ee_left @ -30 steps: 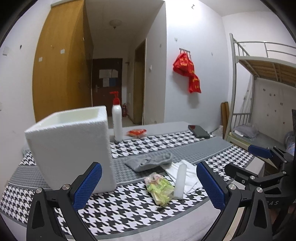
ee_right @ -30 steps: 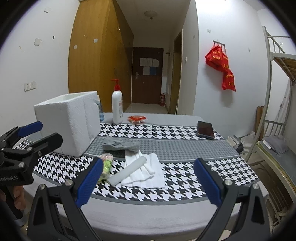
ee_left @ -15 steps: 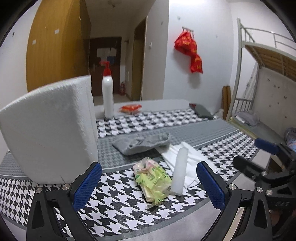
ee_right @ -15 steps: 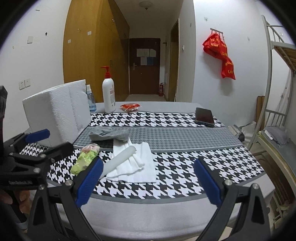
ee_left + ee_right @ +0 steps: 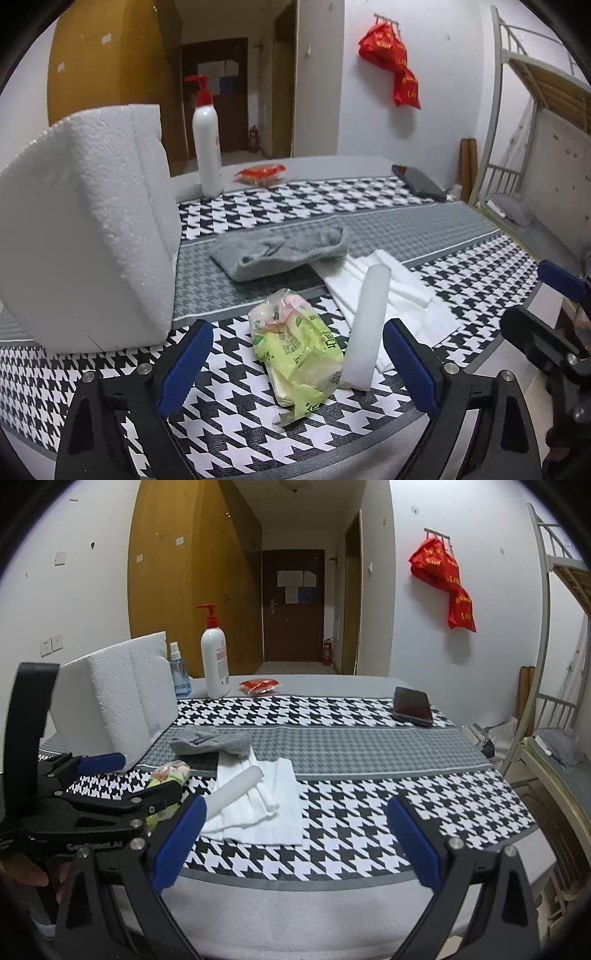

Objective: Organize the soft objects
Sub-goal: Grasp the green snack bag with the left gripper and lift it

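On the table [image 5: 332, 435] the foam box [image 5: 85, 236] stands left, the tissue pack [image 5: 299, 350] before it with the foam roll [image 5: 369, 321] touching its right side, lying on the white cloth [image 5: 399, 284], the sock [image 5: 280, 251] behind

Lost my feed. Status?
Left gripper closing around green tissue pack, no contact. Right gripper open, empty. Foam roll leans against pack.

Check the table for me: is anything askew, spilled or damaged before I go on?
Nothing spilled or broken. The soft things lie loose: the white foam roll lies slantwise over the folded white cloths, the gray cloth is crumpled, and the green tissue pack is wrinkled, with the closing left gripper around it, not touching.
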